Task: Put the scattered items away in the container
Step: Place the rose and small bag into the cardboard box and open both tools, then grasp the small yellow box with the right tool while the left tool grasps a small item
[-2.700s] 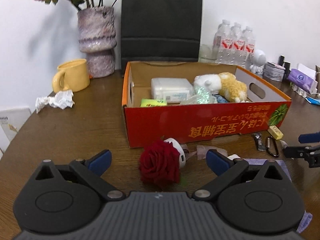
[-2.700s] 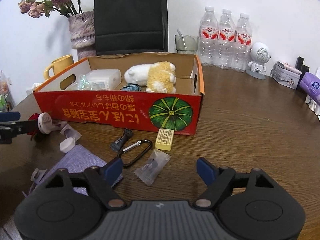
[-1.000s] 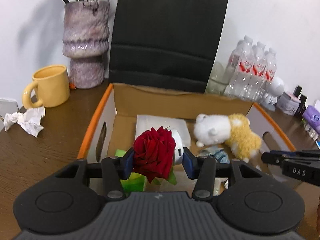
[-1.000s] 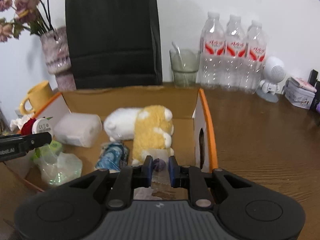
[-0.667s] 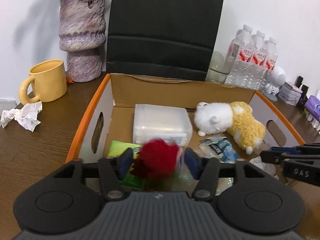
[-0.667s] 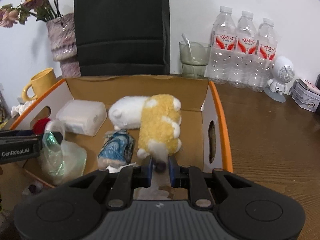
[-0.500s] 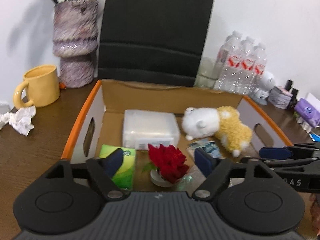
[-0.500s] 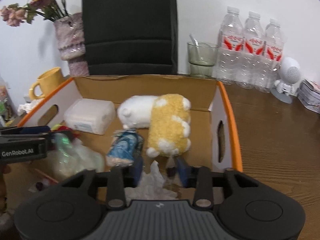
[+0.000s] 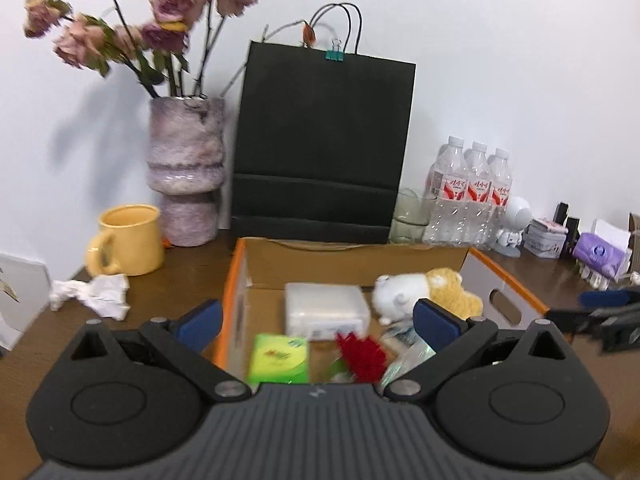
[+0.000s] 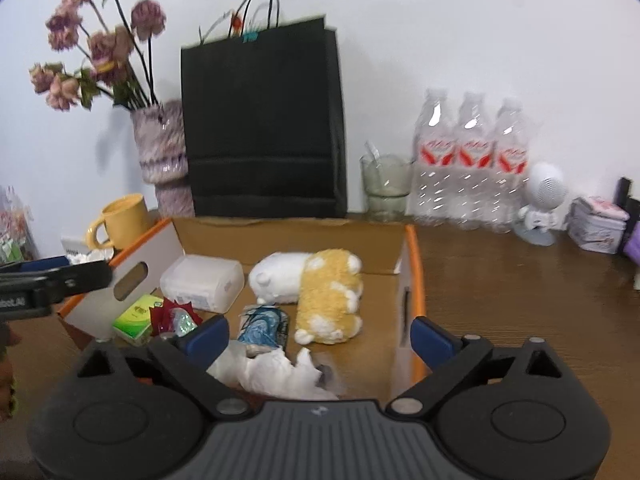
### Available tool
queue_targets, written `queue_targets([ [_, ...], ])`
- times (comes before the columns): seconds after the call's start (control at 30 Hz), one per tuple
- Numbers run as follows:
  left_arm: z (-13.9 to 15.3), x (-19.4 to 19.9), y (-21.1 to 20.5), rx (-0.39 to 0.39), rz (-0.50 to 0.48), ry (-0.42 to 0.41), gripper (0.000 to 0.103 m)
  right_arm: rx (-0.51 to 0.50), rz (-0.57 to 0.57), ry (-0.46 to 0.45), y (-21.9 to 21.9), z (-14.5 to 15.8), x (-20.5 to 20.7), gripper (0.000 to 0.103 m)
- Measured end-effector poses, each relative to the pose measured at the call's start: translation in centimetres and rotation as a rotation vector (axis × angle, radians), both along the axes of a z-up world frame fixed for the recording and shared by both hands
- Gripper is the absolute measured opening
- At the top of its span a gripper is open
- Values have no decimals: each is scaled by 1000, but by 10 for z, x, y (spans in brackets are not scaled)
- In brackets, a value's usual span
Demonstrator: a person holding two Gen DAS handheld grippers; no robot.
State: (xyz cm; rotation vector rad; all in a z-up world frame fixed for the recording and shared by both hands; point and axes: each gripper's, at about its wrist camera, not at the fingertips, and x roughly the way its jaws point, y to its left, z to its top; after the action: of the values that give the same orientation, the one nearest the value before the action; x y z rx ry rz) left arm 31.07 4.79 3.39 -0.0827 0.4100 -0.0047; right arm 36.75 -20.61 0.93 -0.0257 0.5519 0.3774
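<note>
Now both my grippers tip downward over the near end of the cardboard box (image 9: 240, 276). My left gripper (image 9: 318, 322) has its jaws spreading wide, nothing pinched between them; its left blue pad (image 9: 199, 320) hangs outside the orange left rim of the box, the right one over the inside. Just below and between those pads lies the red rose (image 9: 362, 356) on the box floor, blurred, touching neither pad, with a green tissue pack (image 9: 279, 359) just beside it on the left and crinkled clear plastic (image 9: 406, 360) on the right.

My right gripper (image 10: 320, 338) is also letting go, jaws opening and empty. Its left fingertip (image 10: 208, 336) sits over the box interior and its right one just outside the orange right wall. Under them a crumpled white tissue (image 10: 280, 374) rests on the floor with a small dark sweet (image 10: 326, 372) at its edge, free of the pads. Beyond it lie a blue packet (image 10: 262, 326), a white and yellow plush toy (image 10: 320, 288) and a clear plastic case (image 10: 202, 282).

Bare cardboard shows right of the plush. Behind the box stand a black paper bag (image 9: 322, 144), a vase of dried roses (image 9: 186, 168), a yellow mug (image 9: 128, 240) and three water bottles (image 10: 472, 164); open wood table (image 10: 520, 288) stretches to the right.
</note>
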Motion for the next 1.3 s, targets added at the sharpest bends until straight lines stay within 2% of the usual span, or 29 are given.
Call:
queue_targets([
  [0.2,-15,-39,18,14,38,50,103,-1,-47,-28,-32,-2,-39,98],
  [0.4,-42,-35,7,18,28,183,100,-64,-47,63,-28,-37,-47,94],
  [0.5,-54,-22,-2,14,23,236,87,-84,-36,109,-14,-54,-39,85],
  [0.57,-60,-15,-6,0,37,257,75,-87,-35,119,-6,-60,-36,78],
  [0.63,-64,-8,-8,-10,47,273,68,-93,-46,121,-1,-63,-31,71],
  [0.67,-66,-5,-9,-3,58,280,62,-92,-54,127,1,-64,-29,68],
  [0.7,-67,-2,-10,2,63,283,61,-87,-59,134,1,-65,-27,65],
  [0.77,-69,2,-13,7,55,290,56,-73,-70,152,0,-67,-24,54],
  [0.9,-71,5,-22,37,22,306,42,-61,-79,173,-2,-71,-20,46],
  [1.03,-74,3,-28,83,2,300,25,-66,-66,184,0,-75,-20,28],
  [1.07,-74,3,-28,81,-3,299,23,-62,-59,189,0,-75,-19,22],
  [1.1,-74,2,-28,82,-5,298,23,-58,-52,192,0,-75,-20,20],
  [1.3,-74,-1,-28,86,-10,286,22,-54,-44,188,-1,-75,-23,20],
])
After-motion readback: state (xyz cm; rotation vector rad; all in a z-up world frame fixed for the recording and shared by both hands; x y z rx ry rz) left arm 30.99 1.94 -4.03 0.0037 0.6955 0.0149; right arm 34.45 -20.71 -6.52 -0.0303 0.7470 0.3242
